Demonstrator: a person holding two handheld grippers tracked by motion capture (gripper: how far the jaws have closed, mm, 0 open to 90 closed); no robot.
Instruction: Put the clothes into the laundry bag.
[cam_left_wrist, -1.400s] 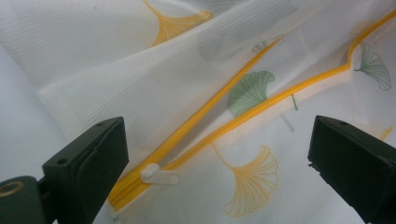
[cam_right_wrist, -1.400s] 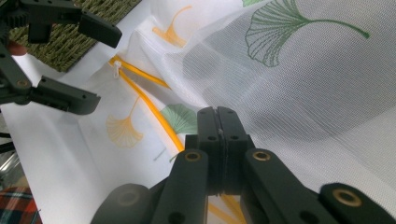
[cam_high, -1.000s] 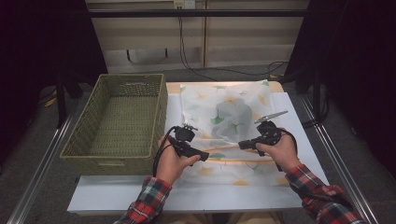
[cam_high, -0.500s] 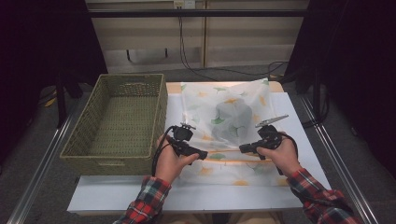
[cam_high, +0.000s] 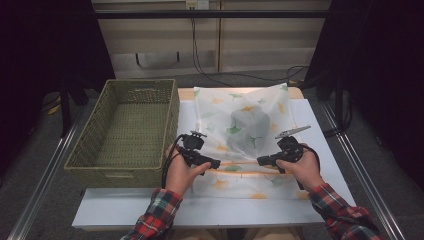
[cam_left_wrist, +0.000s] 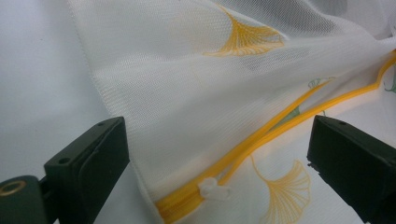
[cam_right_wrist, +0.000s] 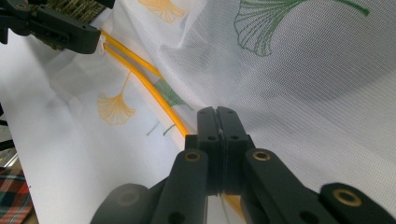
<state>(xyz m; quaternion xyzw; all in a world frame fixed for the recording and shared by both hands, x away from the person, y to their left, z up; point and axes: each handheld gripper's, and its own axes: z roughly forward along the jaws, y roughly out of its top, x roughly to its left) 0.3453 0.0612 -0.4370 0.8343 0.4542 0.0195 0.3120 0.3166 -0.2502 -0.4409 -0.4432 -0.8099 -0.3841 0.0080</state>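
High view: white mesh bag (cam_high: 240, 135), ginkgo print, yellow zipper; left jaws wide apart, right jaws pinching it.

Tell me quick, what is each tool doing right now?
Left tool: open, its jaws standing either side of the white mesh laundry bag near the yellow zipper.
Right tool: closed, pinching the bag's zipper edge.

Red plaid sleeves (cam_high: 159, 214); blk claws (cam_high: 216, 163), brass screws, blk cables.

Wicker basket (cam_high: 125, 130) left of mesh bag (cam_high: 242, 125)
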